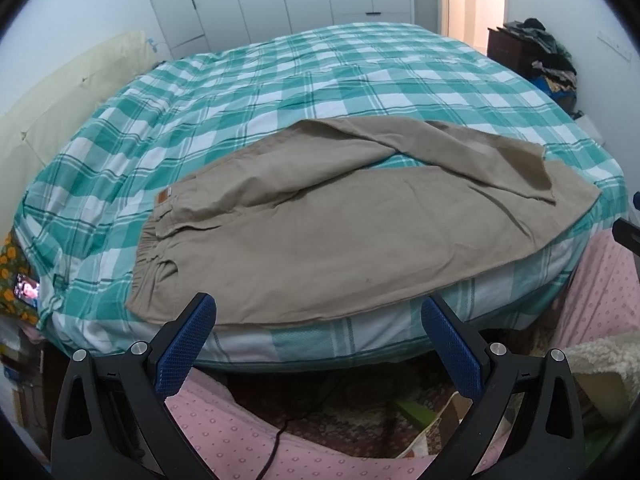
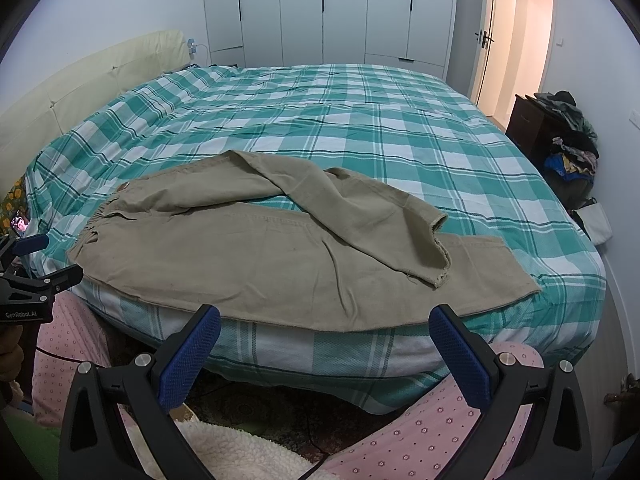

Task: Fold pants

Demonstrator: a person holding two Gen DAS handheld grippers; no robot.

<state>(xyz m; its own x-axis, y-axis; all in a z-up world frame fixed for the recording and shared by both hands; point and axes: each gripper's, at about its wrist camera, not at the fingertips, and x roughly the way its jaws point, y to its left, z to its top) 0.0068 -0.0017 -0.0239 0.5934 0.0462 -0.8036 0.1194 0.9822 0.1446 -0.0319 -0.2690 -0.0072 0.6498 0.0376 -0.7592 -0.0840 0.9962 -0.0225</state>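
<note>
Khaki pants (image 1: 340,232) lie flat along the near edge of the bed, waistband to the left, legs to the right. The far leg is draped across the near leg, its hem (image 2: 438,248) lying on top. My left gripper (image 1: 318,312) is open and empty, held just short of the bed edge below the waist part. My right gripper (image 2: 324,322) is open and empty, held just short of the bed edge below the legs (image 2: 280,264). The left gripper also shows at the left edge of the right wrist view (image 2: 36,276).
The bed has a green and white checked sheet (image 1: 320,80) and a cream headboard (image 2: 80,80) at left. White wardrobes (image 2: 328,12) stand behind. A dark cabinet piled with clothes (image 2: 568,136) stands at right by an open door. Pink-clad knees (image 2: 432,432) and a phone (image 1: 26,290) are near.
</note>
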